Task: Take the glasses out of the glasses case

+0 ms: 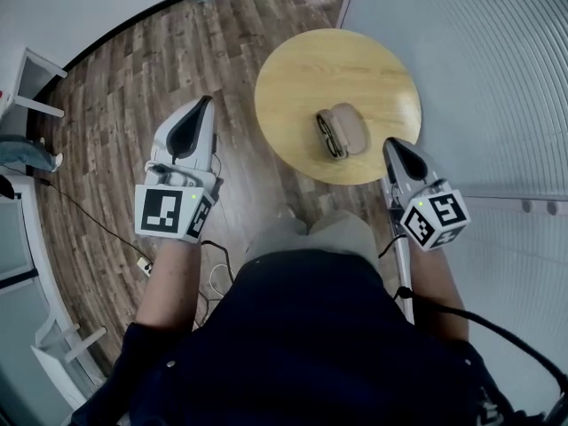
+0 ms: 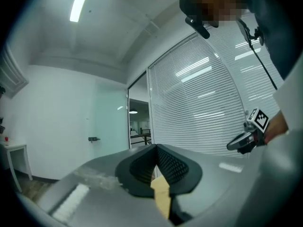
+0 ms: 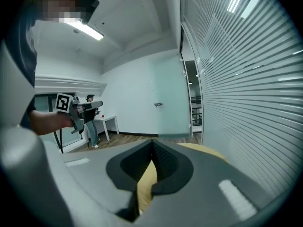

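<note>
A beige glasses case [image 1: 349,126] lies on the round wooden table [image 1: 302,69], seen in the head view. Dark glasses [image 1: 327,137] show along the case's left side; whether they rest in it or against it I cannot tell. My left gripper [image 1: 204,103] hangs over the floor left of the table, jaws shut and empty. My right gripper [image 1: 391,144] is at the table's near right edge, a little right of the case, also shut and empty. In each gripper view the jaws [image 2: 155,148] [image 3: 151,143] meet at the tips, with only the tabletop [image 3: 208,150] behind them.
A slatted glass wall [image 1: 479,69] runs close along the table's right side. White furniture [image 1: 27,87] stands at the far left and a cable [image 1: 98,224] trails over the wood floor. A person [image 3: 91,122] stands by a white table [image 3: 108,119] far back.
</note>
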`<action>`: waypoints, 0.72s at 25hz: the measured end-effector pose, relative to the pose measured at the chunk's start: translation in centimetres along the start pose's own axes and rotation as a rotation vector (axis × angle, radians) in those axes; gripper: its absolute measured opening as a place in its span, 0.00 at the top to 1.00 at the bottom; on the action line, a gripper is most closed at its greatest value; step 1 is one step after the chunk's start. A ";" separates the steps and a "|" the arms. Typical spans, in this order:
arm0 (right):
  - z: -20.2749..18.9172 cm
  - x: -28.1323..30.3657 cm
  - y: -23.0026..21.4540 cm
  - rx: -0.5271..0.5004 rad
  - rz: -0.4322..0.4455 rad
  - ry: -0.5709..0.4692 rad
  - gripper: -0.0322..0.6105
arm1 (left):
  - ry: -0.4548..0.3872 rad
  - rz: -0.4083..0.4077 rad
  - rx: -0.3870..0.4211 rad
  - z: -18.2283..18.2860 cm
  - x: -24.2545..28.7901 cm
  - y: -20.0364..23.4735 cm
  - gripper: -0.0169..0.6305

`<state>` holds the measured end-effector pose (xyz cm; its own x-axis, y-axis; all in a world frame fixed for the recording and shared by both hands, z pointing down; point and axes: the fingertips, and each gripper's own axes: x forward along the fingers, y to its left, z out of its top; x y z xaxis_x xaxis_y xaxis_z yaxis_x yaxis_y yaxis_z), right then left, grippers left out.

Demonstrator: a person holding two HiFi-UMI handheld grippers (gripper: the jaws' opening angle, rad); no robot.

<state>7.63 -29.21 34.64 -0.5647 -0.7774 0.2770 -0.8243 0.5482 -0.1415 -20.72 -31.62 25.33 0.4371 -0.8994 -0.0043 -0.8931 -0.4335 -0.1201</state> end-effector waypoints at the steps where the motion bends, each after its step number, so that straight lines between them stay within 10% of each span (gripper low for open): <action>1: 0.2 0.3 -0.2 -0.001 -0.004 0.004 0.94 | 0.001 -0.007 -0.008 0.1 0.6 0.1 0.96; 18: -0.5 9.4 -3.4 -0.034 0.088 0.083 0.94 | 0.098 0.022 -0.050 -3.9 6.6 0.3 0.96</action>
<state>5.17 -38.24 38.25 -0.6280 -0.6988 0.3425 -0.7692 0.6242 -0.1369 -18.51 -37.89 29.10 0.4072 -0.9088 0.0914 -0.9076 -0.4138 -0.0710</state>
